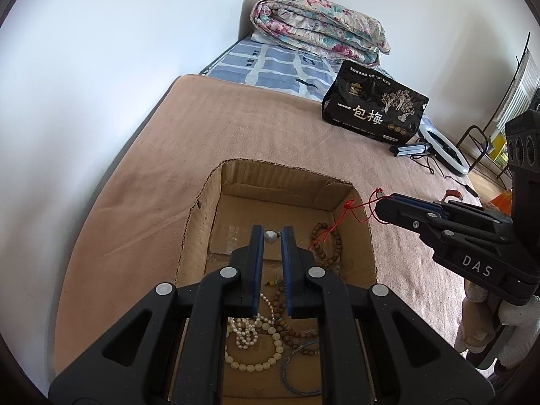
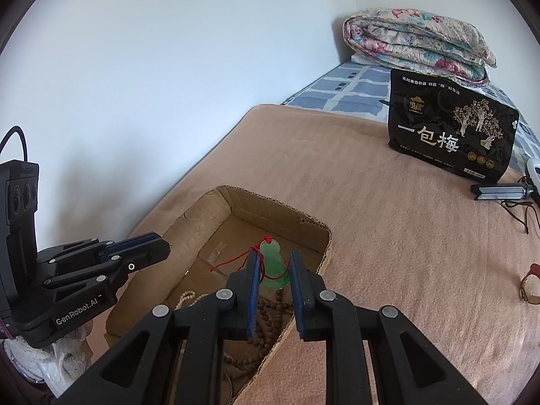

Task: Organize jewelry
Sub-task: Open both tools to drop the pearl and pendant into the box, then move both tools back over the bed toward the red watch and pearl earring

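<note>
The left gripper hung over the open cardboard box on the tan blanket, its 2 blue pads nearly together on a small silver-grey bead caught between the tips. Only the left wrist view showed the near end of the box floor: a white pearl strand, a ring of pale round beads, a metal bangle and brown wooden beads coiled by the right wall.

That view caught the right gripper from the side, right of the box, its fingers drawn close, with a red cord trailing from its tips across the box's right wall. What hung from the cord was hidden there.

The right wrist view filled that in: the right gripper clamped a green jade pendant between its pads, held over the box's right wall, the red cord knotted at the pendant's top and looping left. The same view showed the left gripper side-on at the left, its fingers close together, though the bead could not be made out.

Far on the bed stood a black snack bag, with a folded floral quilt beyond. To the right lay a white ring light in the left view.
</note>
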### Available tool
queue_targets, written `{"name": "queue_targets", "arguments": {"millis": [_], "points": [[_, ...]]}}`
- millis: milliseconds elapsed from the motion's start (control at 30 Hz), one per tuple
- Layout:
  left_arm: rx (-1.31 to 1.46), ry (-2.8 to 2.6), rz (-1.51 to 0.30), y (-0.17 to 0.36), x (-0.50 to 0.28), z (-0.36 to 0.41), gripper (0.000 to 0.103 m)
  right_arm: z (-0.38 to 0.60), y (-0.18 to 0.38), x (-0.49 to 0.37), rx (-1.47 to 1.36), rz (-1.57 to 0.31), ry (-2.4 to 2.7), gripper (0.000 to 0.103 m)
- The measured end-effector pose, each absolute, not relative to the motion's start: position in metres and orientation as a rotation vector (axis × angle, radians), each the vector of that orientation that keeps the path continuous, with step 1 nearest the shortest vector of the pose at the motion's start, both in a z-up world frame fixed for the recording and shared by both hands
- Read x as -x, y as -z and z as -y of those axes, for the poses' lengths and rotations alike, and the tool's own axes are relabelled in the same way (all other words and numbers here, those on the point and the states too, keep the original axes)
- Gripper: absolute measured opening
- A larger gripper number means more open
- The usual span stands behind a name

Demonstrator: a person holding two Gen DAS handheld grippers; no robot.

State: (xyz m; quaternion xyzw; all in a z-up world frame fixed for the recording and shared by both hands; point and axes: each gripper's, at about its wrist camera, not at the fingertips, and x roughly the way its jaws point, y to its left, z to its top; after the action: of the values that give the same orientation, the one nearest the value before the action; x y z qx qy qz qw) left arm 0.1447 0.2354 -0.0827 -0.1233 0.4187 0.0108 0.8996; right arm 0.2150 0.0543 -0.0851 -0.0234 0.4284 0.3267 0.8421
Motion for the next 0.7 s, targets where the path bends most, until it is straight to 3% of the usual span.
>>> {"name": "queue_targets", "arguments": {"millis": [167,267,333,433,533,700], "points": [[0.252,-0.028,-0.865,0.083,-0.145,-0.236,0.009,-0.055,0.083,-0.213,0.04,-0.902,-0.698,0.02],[0.245,-0.043,-0.874,0.085,-0.147,-0.236,0.013,-0.054,0.08,-0.211,0.036,-0.889,-0.69,0.039],[0.247,-0.045,-0.87,0.085,-0.146,-0.236,0.036,-0.053,0.078,-0.209,0.036,-0.884,-0.682,0.058],[0.24,-0.061,-0.863,0.083,-0.145,-0.236,0.038,-0.05,0.074,-0.206,0.045,-0.865,-0.661,0.077],[0.244,-0.068,-0.859,0.081,-0.142,-0.236,0.038,-0.047,0.071,-0.204,0.051,-0.854,-0.645,0.087],[0.246,-0.073,-0.851,0.077,-0.139,-0.235,0.038,-0.038,0.067,-0.202,0.04,-0.85,-0.621,0.092]]}}
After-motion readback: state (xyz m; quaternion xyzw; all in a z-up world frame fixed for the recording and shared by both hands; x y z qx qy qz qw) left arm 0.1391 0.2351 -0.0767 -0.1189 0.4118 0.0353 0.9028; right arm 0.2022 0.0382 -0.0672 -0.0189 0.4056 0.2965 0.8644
